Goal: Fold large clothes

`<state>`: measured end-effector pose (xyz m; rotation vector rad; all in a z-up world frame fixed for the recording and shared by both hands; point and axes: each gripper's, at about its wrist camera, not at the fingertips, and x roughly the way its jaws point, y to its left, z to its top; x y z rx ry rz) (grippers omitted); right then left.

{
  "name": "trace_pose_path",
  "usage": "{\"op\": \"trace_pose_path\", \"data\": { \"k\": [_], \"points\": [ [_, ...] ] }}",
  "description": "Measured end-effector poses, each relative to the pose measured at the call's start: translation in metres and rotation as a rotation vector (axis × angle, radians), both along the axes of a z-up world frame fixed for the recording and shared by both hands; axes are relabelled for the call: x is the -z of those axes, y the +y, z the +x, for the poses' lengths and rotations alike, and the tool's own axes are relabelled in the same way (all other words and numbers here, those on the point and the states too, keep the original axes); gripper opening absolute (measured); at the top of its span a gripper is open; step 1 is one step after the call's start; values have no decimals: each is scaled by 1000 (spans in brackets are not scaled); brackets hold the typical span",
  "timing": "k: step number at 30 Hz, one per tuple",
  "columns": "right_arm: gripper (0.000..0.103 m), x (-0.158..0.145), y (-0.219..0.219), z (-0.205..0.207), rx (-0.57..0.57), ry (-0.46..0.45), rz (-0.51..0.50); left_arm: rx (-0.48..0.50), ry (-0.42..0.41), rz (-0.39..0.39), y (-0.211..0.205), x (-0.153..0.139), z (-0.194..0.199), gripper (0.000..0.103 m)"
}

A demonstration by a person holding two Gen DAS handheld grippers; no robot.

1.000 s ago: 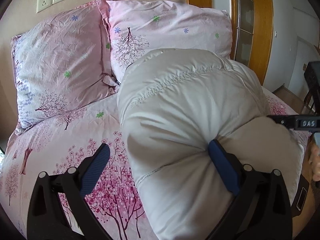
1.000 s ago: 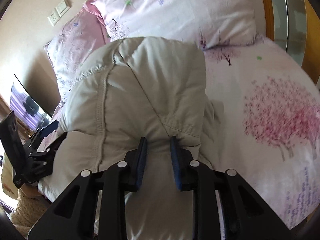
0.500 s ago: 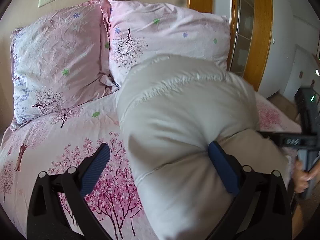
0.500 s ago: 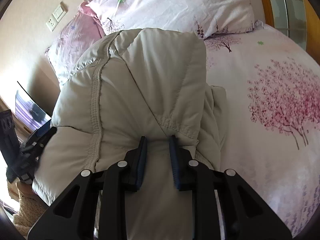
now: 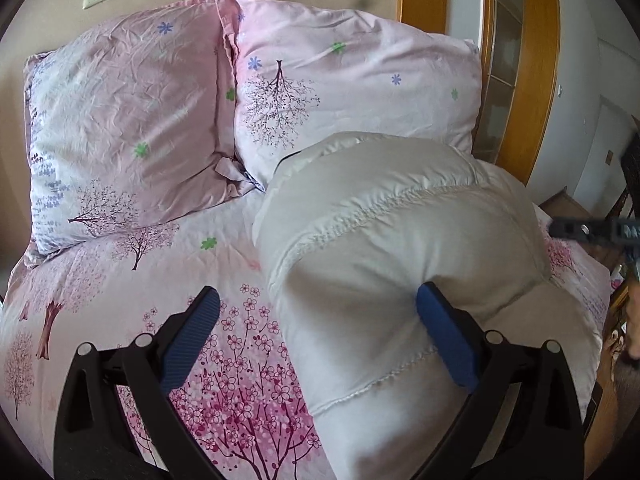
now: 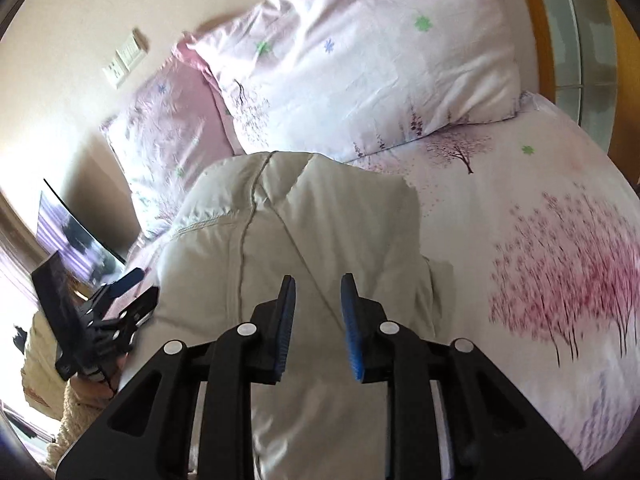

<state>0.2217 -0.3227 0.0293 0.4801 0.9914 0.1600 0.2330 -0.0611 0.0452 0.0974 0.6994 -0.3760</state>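
Pink blossom-print bedsheet point(image 5: 120, 280) under everything. 2 matching pillows point(image 5: 120, 120) upright at headboard. Pale grey padded jacket point(image 5: 400, 248) lies folded in bulky heap on sheet, far end touching right-hand pillow point(image 5: 360, 88). Left gripper point(image 5: 316, 332) spread wide, right pad point(image 5: 444, 336) pressed against jacket (left pad over bare sheet). Right gripper point(image 6: 318, 320) narrowly parted above jacket, gripping nothing.

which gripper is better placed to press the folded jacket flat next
Right, probably. The right gripper sits centered over the jacket, jaws apart and holding nothing. The left gripper is open at its edge, one finger against it.
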Motion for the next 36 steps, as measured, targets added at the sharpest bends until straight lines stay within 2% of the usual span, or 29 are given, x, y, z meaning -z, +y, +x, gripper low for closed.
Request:
{"op": "trace_pose_path", "data": {
  "k": [4, 11, 13, 16, 19, 22, 23, 26, 30, 33, 36],
  "points": [
    [23, 36, 6, 22, -37, 138, -27, 16, 13, 8, -3, 4, 4, 99],
    [23, 63, -6, 29, -34, 208, 22, 30, 46, -31, -7, 15, 13, 99],
    [23, 61, -9, 28, -26, 203, 35, 25, 52, -57, -4, 14, 13, 99],
    [25, 37, -7, 6, -28, 146, 16, 37, 67, -127, 9, 5, 6, 94],
    [31, 15, -3, -26, -64, 56, 67, 64, 65, -206, 23, -8, -11, 94],
    [39, 4, 5, -55, -91, 8, 68, 101, 57, -251, 30, -18, -31, 94],
    [41, 3, 6, -62, -95, 3, 67, 119, 56, -252, 29, -19, -37, 94],
    [42, 10, 10, -78, -86, 17, 46, 151, 45, -181, 18, -17, -54, 95],
    [44, 33, 13, -77, -71, 84, 15, 188, 56, -111, 0, -5, -63, 96],
    [44, 55, 8, -75, -47, 117, 63, 195, 77, -100, -7, 4, -61, 97],
    [44, 64, 3, -76, -31, 117, 114, 198, 90, -100, -13, 12, -60, 98]
  ]
}}
